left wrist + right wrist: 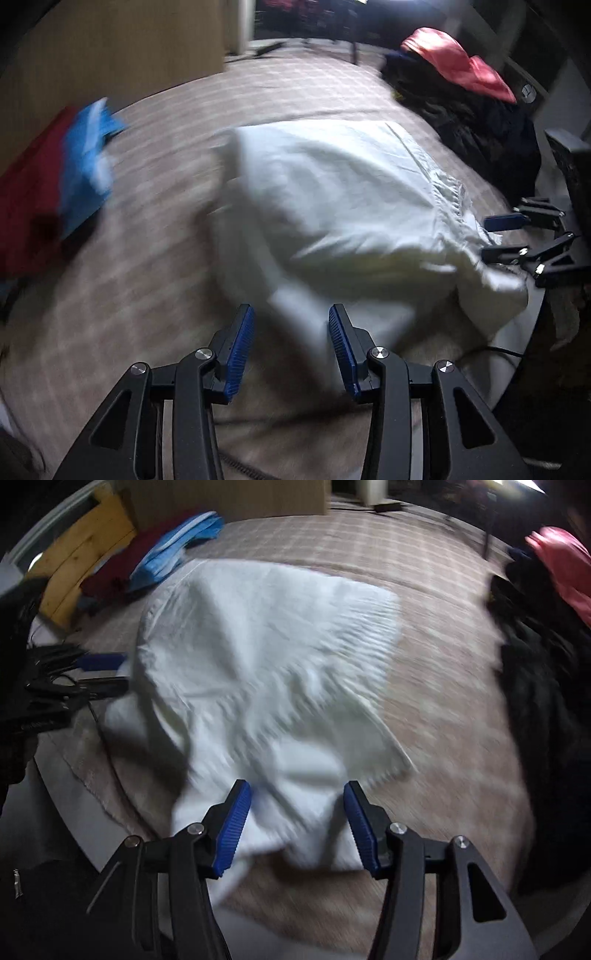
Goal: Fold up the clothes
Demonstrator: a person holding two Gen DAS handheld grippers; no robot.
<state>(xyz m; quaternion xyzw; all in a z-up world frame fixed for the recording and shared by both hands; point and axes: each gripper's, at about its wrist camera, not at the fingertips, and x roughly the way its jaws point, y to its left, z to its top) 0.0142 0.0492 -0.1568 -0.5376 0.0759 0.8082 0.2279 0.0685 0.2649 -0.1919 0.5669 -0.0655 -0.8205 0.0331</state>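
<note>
The left gripper (291,350) pointed steeply down over the near edge of the bed, its blue ribbed pads (240,354) spread apart. The near corner of the white garment (332,206) lay just beyond and below the gap, but neither pad pressed on it; the jaws stood released. The right gripper (297,825) likewise hung over the cloth with its blue pads (234,830) parted. White fabric showed between them, yet it lay loose below the pads, which did not pinch it, so this one was also released.

The white garment (266,664) lay spread on the checked beige bedcover (155,229), close to the near edge and roughly in the middle between the other piles. Its long axis ran from the near edge away toward the far side of the bed. The near end was bunched and narrowed under the grippers, while the far end lay wider and flatter with a fairly straight edge. The cloth was plain white, crumpled, with soft ridges and a seam line along one side. Motion blur hid finer detail, so what kind of garment it was could not be told.

Further off, to one side, a blue garment (173,554) lay on a dark red one (110,572). At the other side a heap of dark clothes (476,125) carried a pink garment (458,62) on top. Wooden boards (85,554) stood at the far left of the right wrist view.
</note>
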